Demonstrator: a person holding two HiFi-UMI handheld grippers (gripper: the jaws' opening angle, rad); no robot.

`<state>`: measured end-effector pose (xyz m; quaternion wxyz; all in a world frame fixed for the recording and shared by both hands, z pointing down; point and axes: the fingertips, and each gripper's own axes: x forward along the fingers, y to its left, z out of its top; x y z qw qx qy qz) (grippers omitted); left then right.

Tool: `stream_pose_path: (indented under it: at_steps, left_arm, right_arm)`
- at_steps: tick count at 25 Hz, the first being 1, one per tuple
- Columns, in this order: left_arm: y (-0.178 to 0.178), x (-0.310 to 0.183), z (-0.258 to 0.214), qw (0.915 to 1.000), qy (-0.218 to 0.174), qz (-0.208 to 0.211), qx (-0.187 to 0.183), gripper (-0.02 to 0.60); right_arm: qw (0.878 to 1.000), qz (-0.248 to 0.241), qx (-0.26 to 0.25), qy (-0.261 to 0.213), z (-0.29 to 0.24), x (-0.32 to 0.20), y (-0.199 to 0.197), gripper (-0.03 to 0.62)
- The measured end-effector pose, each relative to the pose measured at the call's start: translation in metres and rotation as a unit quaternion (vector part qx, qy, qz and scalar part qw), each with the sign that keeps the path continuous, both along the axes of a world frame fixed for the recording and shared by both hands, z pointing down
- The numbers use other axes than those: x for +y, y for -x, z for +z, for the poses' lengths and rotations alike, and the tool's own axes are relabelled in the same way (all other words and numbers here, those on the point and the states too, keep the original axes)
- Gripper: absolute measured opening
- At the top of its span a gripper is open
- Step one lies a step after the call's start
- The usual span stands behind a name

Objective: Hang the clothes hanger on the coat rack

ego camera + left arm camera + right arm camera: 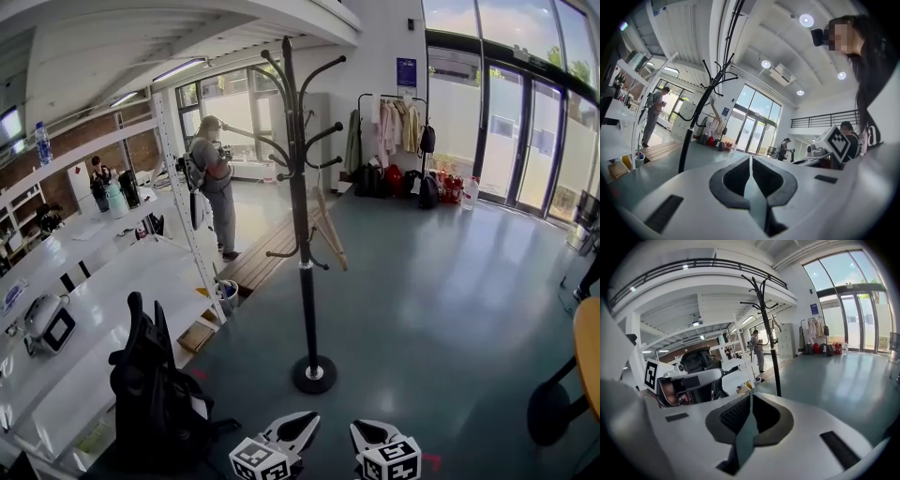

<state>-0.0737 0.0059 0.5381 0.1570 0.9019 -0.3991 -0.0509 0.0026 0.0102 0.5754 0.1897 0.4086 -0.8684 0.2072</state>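
Standing coat rack (299, 197), wide floor (441, 309) right, shelves (94, 272) left

Open grey-green floor (441, 281) lies ahead of us, running up to the tall black metal coat rack (302, 234), with free air to the right of its curved hooks. A black backpack (150, 394) and white metal shelving (94, 281) crowd our left. A round wooden table (591, 356) edges in at right.
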Motion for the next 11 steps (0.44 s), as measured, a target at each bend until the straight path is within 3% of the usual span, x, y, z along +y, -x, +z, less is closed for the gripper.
stream_pose_path:
  at_steps: [11]
  left_arm:
    - [0.006, -0.011, 0.004, 0.9999, 0.001, -0.014, -0.001, 0.003]
  right_arm:
    - [1.000, -0.005, 0.002, 0.006, 0.008, -0.012, -0.001, 0.026]
